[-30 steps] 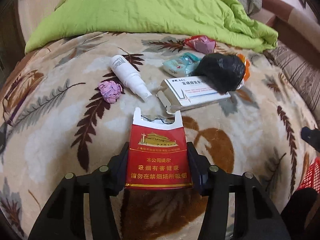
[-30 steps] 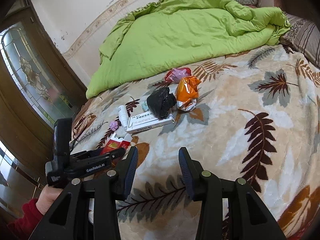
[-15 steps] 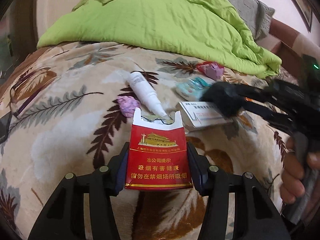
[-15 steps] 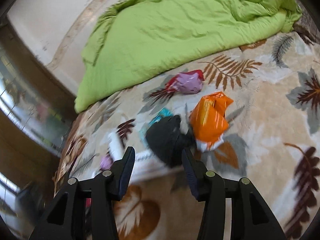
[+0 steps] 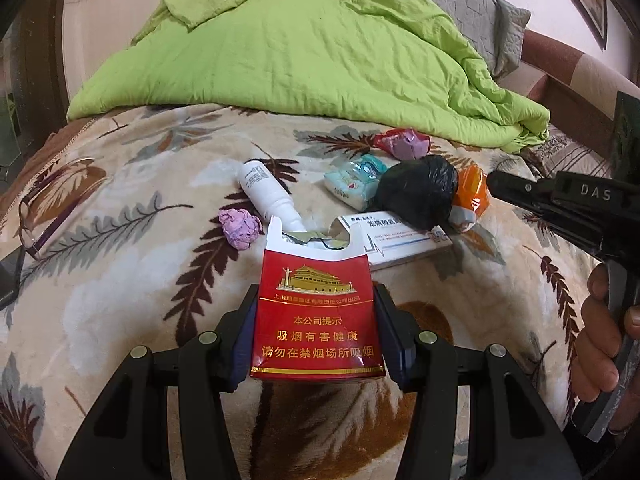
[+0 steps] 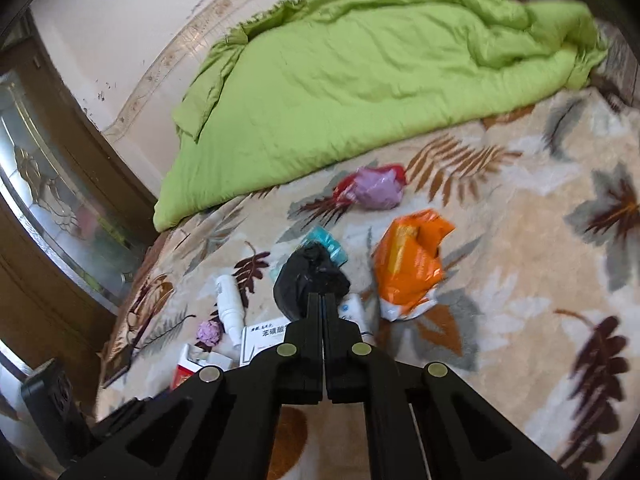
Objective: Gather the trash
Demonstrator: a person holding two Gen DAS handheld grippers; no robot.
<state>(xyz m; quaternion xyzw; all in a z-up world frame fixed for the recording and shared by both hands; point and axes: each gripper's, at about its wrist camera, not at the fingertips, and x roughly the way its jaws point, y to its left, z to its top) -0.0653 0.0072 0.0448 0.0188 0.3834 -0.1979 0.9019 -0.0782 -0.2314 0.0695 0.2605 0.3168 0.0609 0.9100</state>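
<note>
My left gripper [image 5: 314, 320] is shut on a red cigarette pack [image 5: 316, 320], held above the leaf-patterned blanket. Beyond it lies the trash: a black plastic bag [image 5: 418, 192], a white medicine box [image 5: 404, 238], a white bottle [image 5: 266, 194], a purple paper wad [image 5: 240, 227], a blue tissue pack [image 5: 356, 178], an orange wrapper [image 5: 472, 196] and a red-purple wrapper [image 5: 404, 142]. My right gripper [image 6: 322, 300] is shut, its tips at the near edge of the black bag [image 6: 308, 276]; whether they pinch it is unclear. The orange wrapper [image 6: 412, 260] lies right of it.
A green quilt [image 5: 304, 52] is heaped at the back of the bed. Glasses [image 5: 40, 216] lie at the left edge of the blanket. A wooden door with glass [image 6: 52, 208] stands left of the bed. The right gripper's body [image 5: 568, 208] reaches in from the right.
My right gripper has moved in to the black bag and closed from open. My left gripper still holds the cigarette pack, its view tilted up slightly.
</note>
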